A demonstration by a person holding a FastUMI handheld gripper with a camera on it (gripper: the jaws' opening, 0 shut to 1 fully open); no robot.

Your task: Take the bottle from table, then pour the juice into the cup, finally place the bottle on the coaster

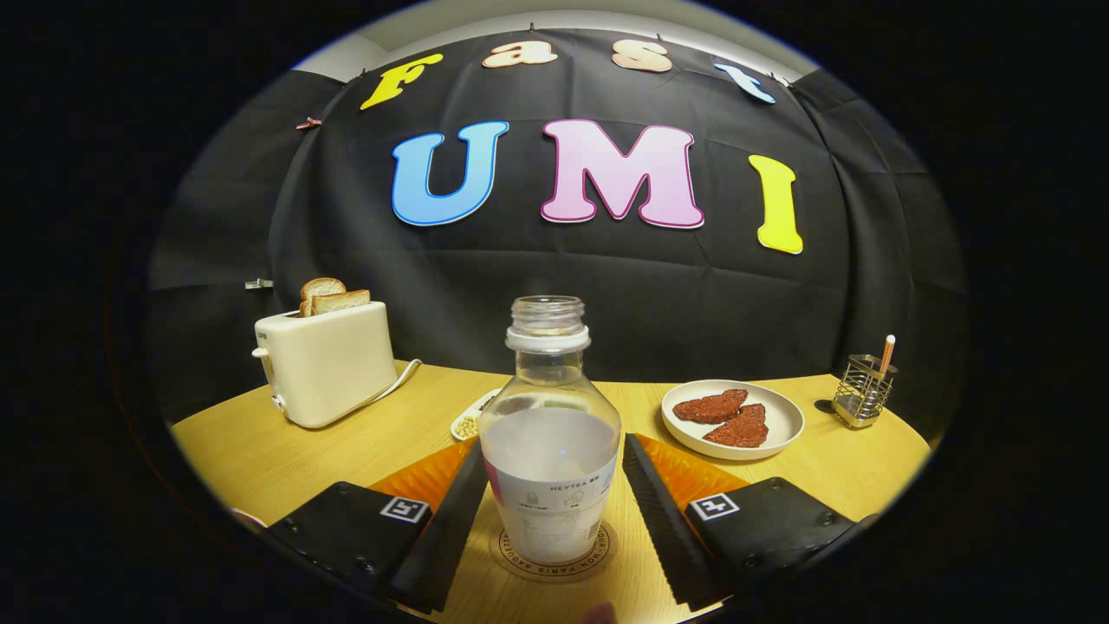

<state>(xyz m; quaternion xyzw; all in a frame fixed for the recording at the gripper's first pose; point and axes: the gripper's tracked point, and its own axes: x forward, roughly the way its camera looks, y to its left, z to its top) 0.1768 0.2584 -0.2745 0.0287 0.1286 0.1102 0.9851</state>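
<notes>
Upright on a round printed coaster point(520, 562), an uncapped clear plastic bottle point(549, 451) with a white label band, standing squarely between the fingers of the hand-held gripper point(554, 511). Fingers spread, one to each side of the bottle's lower body; left finger apparently touching or nearly touching the label, right finger with a thin gap showing, so no firm pinch to be read here. Long axis of the bottle vertical, open neck pointing straight up, body centred on the gripper's line of approach and not ahead of or beyond the tips. Judging by that, placing step apparently complete or nearly so, with a straight pull back between the fingers the likely clean exit. Beyond the bottle on the wooden table point(260, 451), a small dish of beans point(472, 421), a cream toaster point(325, 364) with two slices of toast point(333, 299), a white plate point(780, 429) with two reddish patties point(728, 416), and a wire holder point(864, 390) near the far right corner.
</notes>
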